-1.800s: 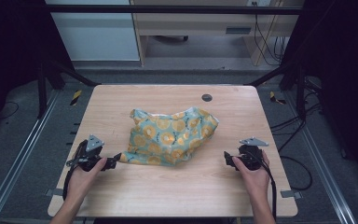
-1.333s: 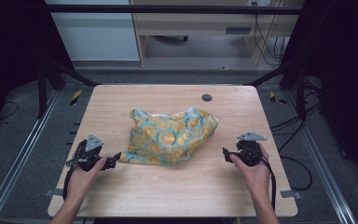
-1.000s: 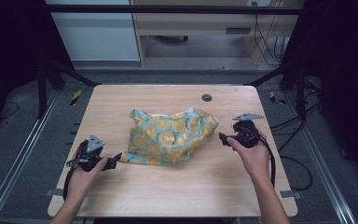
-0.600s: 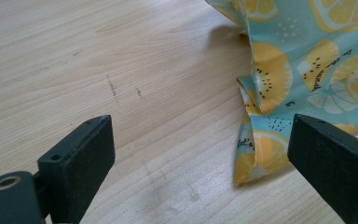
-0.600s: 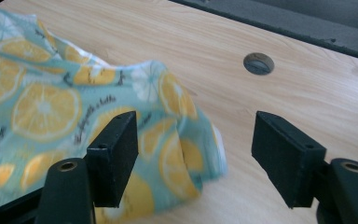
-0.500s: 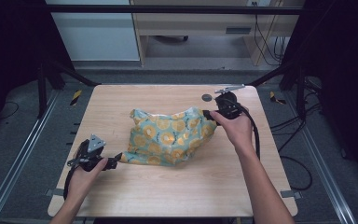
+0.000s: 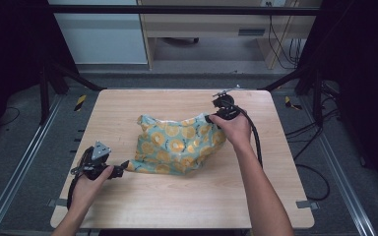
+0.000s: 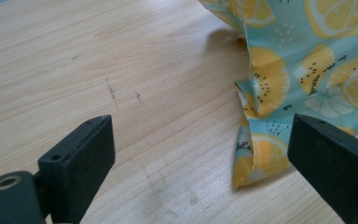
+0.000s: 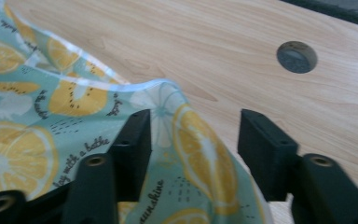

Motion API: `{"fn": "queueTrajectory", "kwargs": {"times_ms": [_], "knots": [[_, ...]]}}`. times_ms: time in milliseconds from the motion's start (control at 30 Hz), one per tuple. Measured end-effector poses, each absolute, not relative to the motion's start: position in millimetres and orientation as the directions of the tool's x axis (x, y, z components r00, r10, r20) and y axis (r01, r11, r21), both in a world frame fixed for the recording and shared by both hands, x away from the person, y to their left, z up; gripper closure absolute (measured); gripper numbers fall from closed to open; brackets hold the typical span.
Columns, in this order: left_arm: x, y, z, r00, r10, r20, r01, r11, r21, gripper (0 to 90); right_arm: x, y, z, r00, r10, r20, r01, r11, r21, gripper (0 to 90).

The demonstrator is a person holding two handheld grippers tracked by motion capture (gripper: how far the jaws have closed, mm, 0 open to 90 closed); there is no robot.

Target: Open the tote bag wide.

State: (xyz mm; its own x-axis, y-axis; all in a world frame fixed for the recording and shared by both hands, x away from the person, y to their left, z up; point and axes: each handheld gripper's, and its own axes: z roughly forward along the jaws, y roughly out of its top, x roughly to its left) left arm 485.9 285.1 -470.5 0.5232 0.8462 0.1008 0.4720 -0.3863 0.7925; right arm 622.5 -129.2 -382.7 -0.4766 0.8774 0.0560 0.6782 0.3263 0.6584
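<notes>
A crumpled teal cloth (image 7: 179,145) printed with lemon slices lies mid-table. My left gripper (image 7: 122,168) rests on the table at the cloth's near left corner. In the left gripper view it (image 8: 203,135) stands wide open, with that folded corner (image 8: 256,158) lying just inside the right jaw, untouched. My right gripper (image 7: 210,118) is at the cloth's far right corner. Its jaws (image 9: 198,135) have just been closing and straddle a raised fold of cloth (image 9: 200,154). The left jaw is against the fabric; a thin gap shows at the right jaw.
The wooden table (image 7: 187,196) has a round dark grommet (image 9: 297,57) just beyond the right gripper. Black frame posts stand at both back corners, and metal rails (image 7: 19,167) run along the table's sides. Cables trail from each gripper.
My right hand has travelled from the table's near right area up and leftward to the cloth's far right corner, and its jaws have narrowed around the fold. The left gripper has stayed put.
</notes>
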Motion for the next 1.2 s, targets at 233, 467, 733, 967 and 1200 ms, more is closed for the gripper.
{"fn": "queueTrajectory", "kwargs": {"times_ms": [233,467,733,967,1200], "knots": [[486.2,284.2,-470.3,0.524,0.846,0.102,0.468,-0.386,0.795,7.3,619.8,-123.6,-383.9,-0.508,0.86,0.042,0.676,0.368,0.639,71.4],[486.3,283.8,-470.2,0.528,0.843,0.102,0.47,-0.39,0.792,7.5,614.3,-122.5,-377.5,-0.54,0.841,0.038,0.645,0.385,0.66,88.2],[486.1,282.9,-470.2,0.531,0.841,0.104,0.467,-0.393,0.792,8.6,587.9,-118.7,-352.2,-0.596,0.802,0.024,0.549,0.385,0.742,88.9],[485.7,282.2,-470.8,0.531,0.84,0.109,0.472,-0.4,0.786,8.6,552.1,-109.8,-334.5,-0.651,0.759,0.013,0.459,0.38,0.803,89.1],[485.0,282.3,-471.4,0.529,0.84,0.116,0.477,-0.408,0.778,8.6,516.8,-108.1,-328.0,-0.706,0.708,0.03,0.391,0.354,0.85,89.2]]}}
